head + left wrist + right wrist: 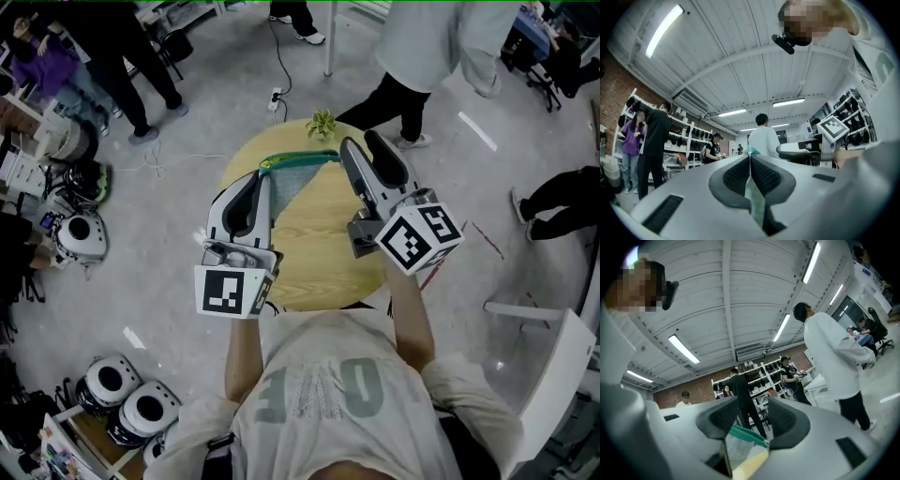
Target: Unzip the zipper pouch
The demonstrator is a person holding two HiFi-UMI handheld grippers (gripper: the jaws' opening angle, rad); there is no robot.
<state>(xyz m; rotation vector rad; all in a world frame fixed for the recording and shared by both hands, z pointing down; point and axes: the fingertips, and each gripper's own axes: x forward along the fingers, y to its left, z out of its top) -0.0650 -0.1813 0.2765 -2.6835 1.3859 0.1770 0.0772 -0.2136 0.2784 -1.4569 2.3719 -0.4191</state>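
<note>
A pale mesh zipper pouch (292,183) with a green zipper band (300,158) lies on the round wooden table (319,267). My left gripper (265,174) is shut on the pouch's left end. In the left gripper view the pale green fabric (755,202) is pinched between the closed left gripper (750,158). My right gripper (357,142) stands open at the zipper's right end. In the right gripper view the green band (747,434) and mesh (738,450) sit low between the spread jaws of the right gripper (753,411), and the pads do not press on them.
A small potted plant (322,122) stands at the table's far edge. Several people stand around the table on the grey floor. A power strip and cable (276,96) lie beyond the table. White helmets (131,398) sit at the lower left, and a white chair (553,347) stands at the right.
</note>
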